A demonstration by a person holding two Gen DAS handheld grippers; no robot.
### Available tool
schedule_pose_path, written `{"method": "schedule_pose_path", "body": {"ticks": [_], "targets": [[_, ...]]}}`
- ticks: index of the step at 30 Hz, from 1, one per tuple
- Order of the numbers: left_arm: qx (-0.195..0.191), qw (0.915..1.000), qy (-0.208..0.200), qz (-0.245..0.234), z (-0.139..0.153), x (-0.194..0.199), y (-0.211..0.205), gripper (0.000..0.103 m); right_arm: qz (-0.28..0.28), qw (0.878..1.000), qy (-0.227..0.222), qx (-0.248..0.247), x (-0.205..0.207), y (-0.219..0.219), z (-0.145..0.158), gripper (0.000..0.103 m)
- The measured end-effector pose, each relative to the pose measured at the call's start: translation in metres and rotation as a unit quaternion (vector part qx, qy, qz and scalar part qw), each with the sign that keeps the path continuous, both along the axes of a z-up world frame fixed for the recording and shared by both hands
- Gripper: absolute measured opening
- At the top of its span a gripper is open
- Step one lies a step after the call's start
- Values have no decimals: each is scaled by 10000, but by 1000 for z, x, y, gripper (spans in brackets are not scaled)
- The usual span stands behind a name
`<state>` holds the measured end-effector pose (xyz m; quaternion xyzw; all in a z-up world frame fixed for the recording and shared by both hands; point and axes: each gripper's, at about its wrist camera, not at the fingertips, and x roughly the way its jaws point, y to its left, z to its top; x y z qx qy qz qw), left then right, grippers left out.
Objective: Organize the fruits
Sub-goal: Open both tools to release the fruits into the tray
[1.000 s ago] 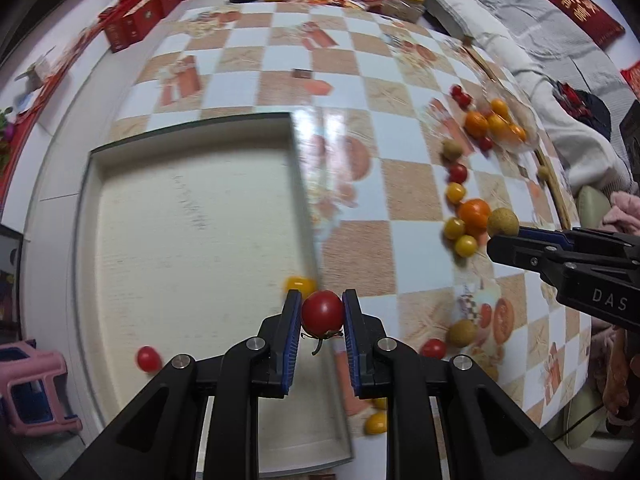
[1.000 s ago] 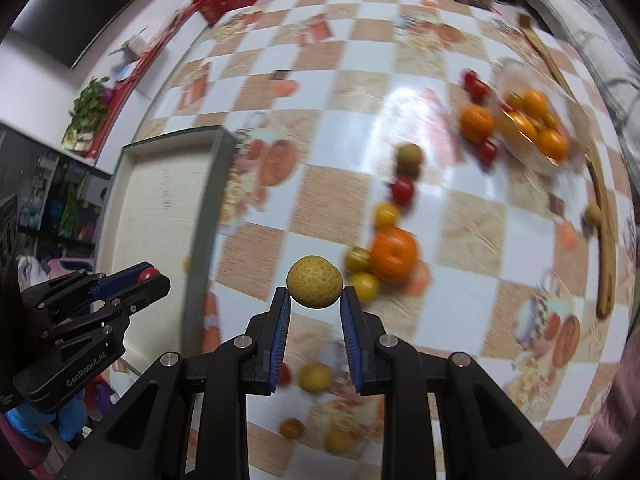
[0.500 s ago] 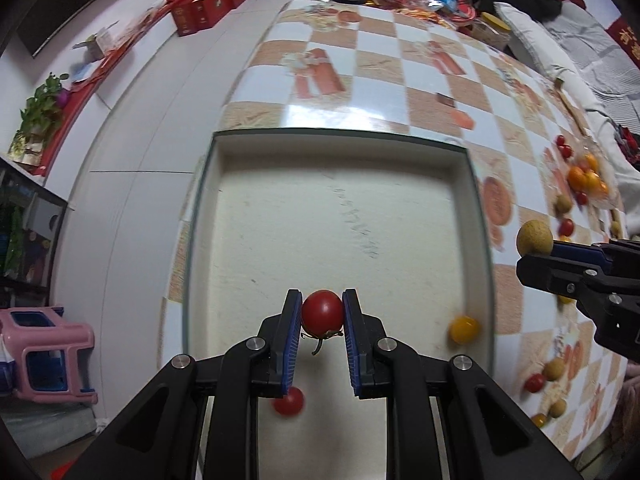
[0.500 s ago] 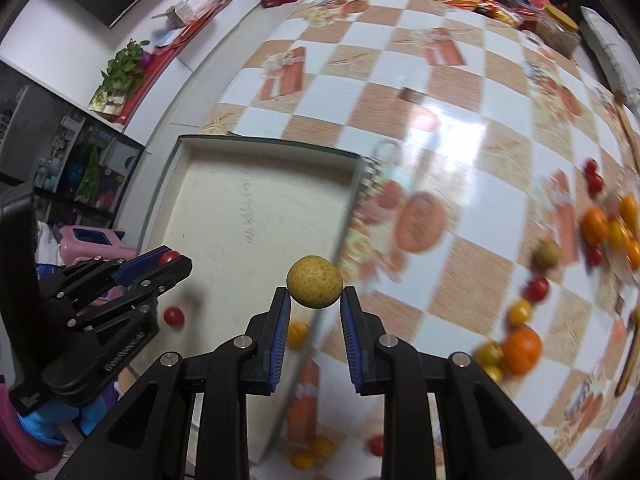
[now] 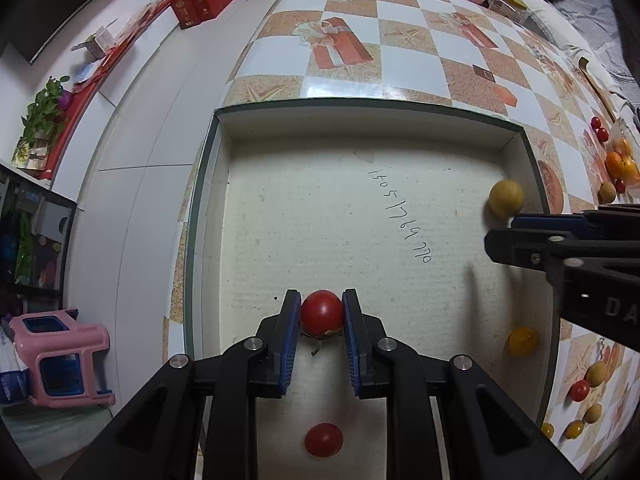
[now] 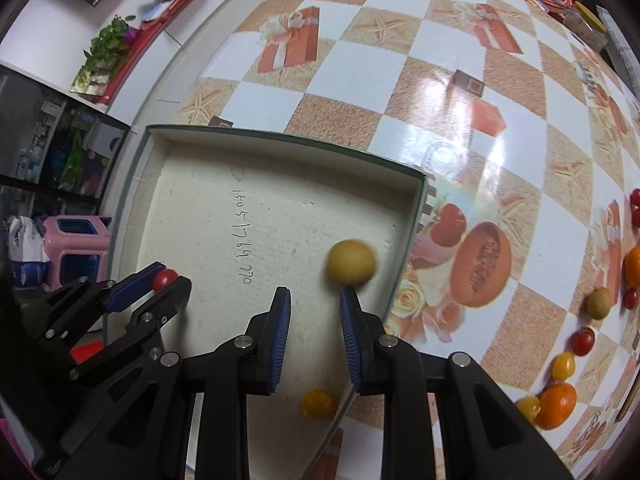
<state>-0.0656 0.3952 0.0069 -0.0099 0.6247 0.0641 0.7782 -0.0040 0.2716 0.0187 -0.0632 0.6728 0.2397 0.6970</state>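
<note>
Left gripper (image 5: 321, 314) clamps a round red cherry tomato (image 5: 321, 312), stem end toward the gripper body, over the shallow cream cardboard tray (image 5: 224, 240). Right gripper (image 6: 314, 322) stands empty, jaws apart; a blurred round tan longan (image 6: 352, 262) sits just beyond its right fingertip, untouched, inside the tray.

A handwritten number (image 5: 401, 215) runs in dark pen across the pale floor of the shallow tray (image 5: 360, 105), right of centre in the left wrist view; it reads roughly 1505176977, though some digits are unclear. The same writing appears left of centre in the right wrist view. On the black body of the right gripper (image 5: 498, 236), at the right edge of the left wrist view, pale letters "DA" (image 5: 620, 307) run off the frame.
</note>
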Motion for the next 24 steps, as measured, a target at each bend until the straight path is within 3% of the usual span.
{"method": "schedule_pose_path", "body": {"ticks": [2, 3, 4, 5, 6, 10, 13, 15, 24], "targets": [[22, 10000, 0, -20, -1, 0, -1, 24, 27, 10000, 21, -80, 2, 4, -5, 28], [45, 10000, -6, -18, -1, 1, 0, 32, 34, 9999, 35, -97, 2, 5, -6, 28], [56, 10000, -16, -13, 0, 1, 0, 42, 38, 9999, 45, -108, 2, 5, -7, 28], [43, 10000, -37, 11, 0, 0, 1, 69, 39, 9999, 58, -114, 2, 6, -8, 28], [73, 9999, -97, 34, 3, -3, 1, 76, 45, 9999, 80, -117, 2, 6, -9, 28], [111, 9999, -55, 40, 1, -7, 1, 76, 81, 9999, 110, -93, 2, 12, -10, 33], [38, 10000, -30, 25, -1, -12, 0, 76, 54, 9998, 112, 138, 1, 13, -5, 72], [69, 10000, -41, -38, -1, -15, -1, 76, 26, 9996, -15, 269, -1, 14, 6, 85], [54, 9986, -140, -501, 0, -20, -1, 76, -402, 9978, -376, 362, -3, -35, 44, 86]]}}
